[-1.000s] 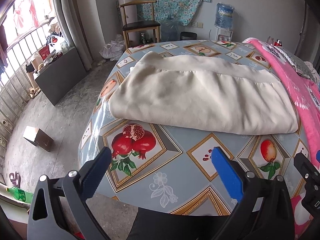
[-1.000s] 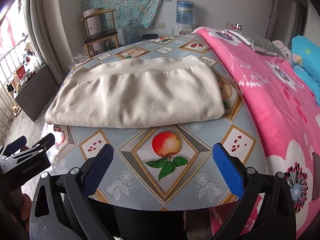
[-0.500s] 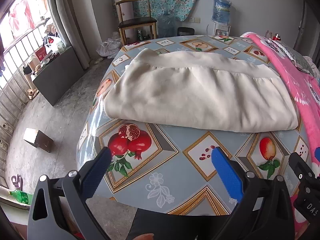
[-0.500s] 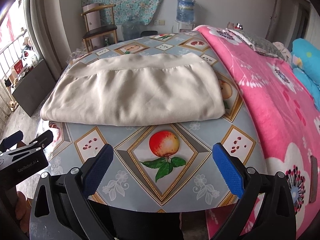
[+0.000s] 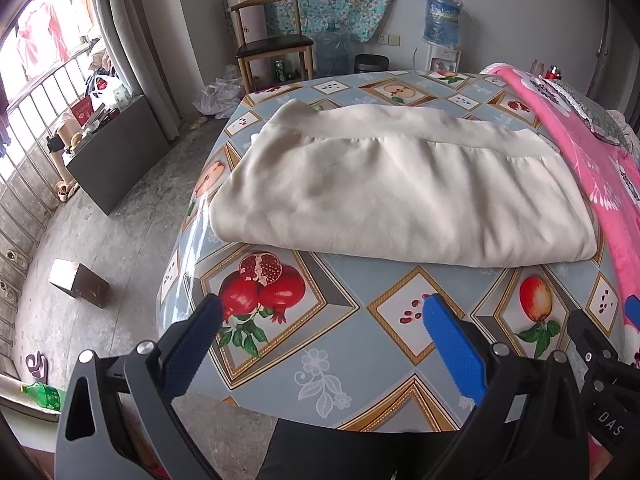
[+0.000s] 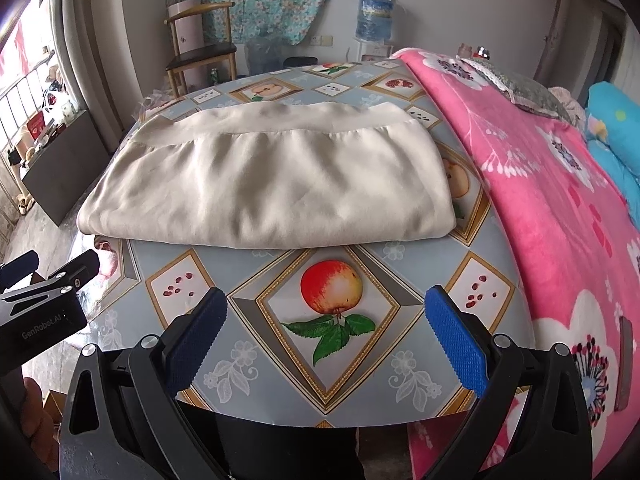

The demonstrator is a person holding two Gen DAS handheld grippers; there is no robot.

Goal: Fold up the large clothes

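Cream fabric, a large folded garment [image 5: 400, 192], lies across the middle of a table covered in a glossy fruit-print oilcloth [image 5: 352, 344], its long axis running from the left side of the frame to the right, its banded hem along the far edge and its rounded fold facing the cameras. In the left wrist view the garment's left end sits near the table's left edge, beyond which bare concrete floor [image 5: 120, 248] opens toward a barred window; its right end lies just beside a pink floral blanket [image 5: 600, 168] along the frame's right side. A strip of bare oilcloth separates the near fold from the table's front edge. The left gripper [image 5: 322, 322] hovers over that front strip, its blue-padded fingers spread wide and holding nothing, a pomegranate print between them. The right gripper [image 6: 326, 312] hangs over the same strip in the right wrist view, jaws likewise wide apart and empty, framing an apple print. "GenRobot.AI" is printed on the left gripper's body at that view's lower left, and "DAS" shows on the right gripper's body at the lower right of the left wrist view. A wooden chair [image 5: 272, 44] and a water dispenser bottle [image 5: 442, 20] stand against the far wall.
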